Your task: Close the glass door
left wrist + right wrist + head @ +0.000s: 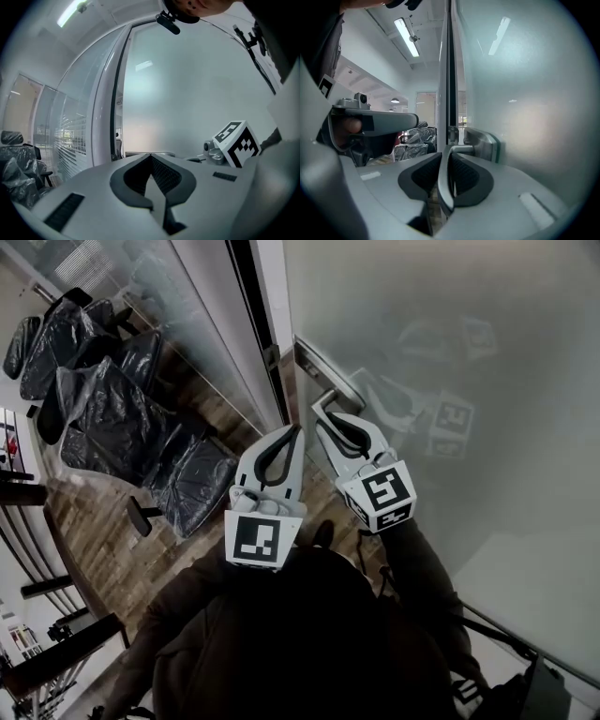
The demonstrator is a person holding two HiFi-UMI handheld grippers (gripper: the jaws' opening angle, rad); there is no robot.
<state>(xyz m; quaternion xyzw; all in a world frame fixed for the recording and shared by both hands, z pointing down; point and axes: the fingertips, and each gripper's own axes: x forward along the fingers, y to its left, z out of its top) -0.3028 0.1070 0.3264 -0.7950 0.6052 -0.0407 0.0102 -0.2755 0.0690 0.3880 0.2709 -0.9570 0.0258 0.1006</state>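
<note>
Frosted glass door (450, 381) stands right of the person, apparently just short of its frame (246, 306). Right hand-held gripper (330, 423) clamps the lever handle (324, 403); left hand-held gripper (294, 430), jaws together, holds nothing. Advise steady level travel, no twisting.

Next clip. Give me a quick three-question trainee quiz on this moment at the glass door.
1. True or false: the left gripper holds the door handle.
2. What is the right gripper clamped on? A) a cable B) the door handle C) nothing
3. Fill in: the chairs are wrapped in ____.
Key: 1 false; 2 B; 3 plastic.
</note>
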